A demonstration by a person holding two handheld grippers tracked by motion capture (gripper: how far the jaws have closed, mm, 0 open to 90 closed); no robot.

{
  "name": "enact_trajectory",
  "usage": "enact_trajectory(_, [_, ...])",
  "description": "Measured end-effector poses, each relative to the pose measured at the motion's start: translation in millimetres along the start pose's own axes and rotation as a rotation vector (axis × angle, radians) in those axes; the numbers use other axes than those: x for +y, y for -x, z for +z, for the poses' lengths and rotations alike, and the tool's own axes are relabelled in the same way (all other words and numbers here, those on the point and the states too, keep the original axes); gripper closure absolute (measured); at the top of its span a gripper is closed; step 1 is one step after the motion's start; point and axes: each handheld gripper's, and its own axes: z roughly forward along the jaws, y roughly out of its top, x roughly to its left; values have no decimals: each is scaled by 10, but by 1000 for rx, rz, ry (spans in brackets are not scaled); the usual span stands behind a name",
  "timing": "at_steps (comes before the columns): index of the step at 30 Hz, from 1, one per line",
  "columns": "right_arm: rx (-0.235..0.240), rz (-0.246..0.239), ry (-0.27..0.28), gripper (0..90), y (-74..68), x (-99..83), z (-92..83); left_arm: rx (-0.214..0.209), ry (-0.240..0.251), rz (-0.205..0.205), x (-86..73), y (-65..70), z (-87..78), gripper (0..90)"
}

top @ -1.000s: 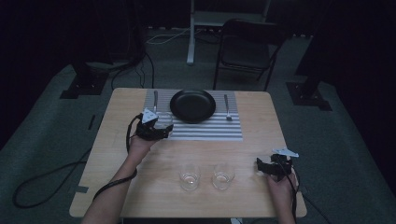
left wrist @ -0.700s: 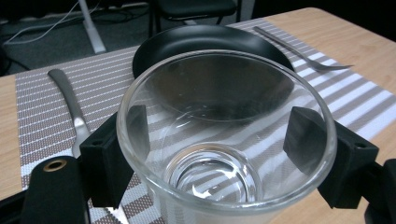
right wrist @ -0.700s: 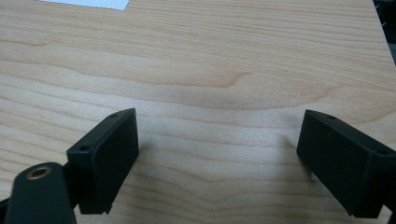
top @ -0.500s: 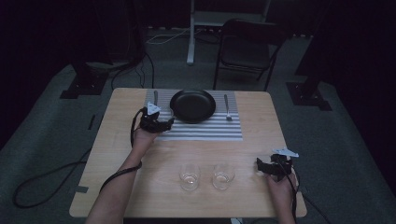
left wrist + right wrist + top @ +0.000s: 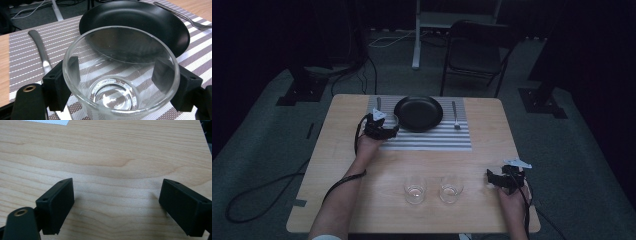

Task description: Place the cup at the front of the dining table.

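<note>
While the wooden worktop carried a striped placemat at its far side, a black plate sat on the mat's middle with a fork to its right and another utensil to its left. Two empty glasses stood side by side near the worktop's front edge. The left hand-held gripper clamped a clear glass over the mat just beside the plate, and the right hand-held gripper rested at the front right with its jaws spread apart, holding nothing.
</note>
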Motion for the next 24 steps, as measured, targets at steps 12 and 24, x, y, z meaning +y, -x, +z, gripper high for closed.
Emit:
enact_trajectory(12, [0,-1,0,124,0,0,0,21,4,39,-82,-1,66,195])
enact_trajectory(24, [0,0,0,124,0,0,0,18,-16,27,-112,-1,19,195])
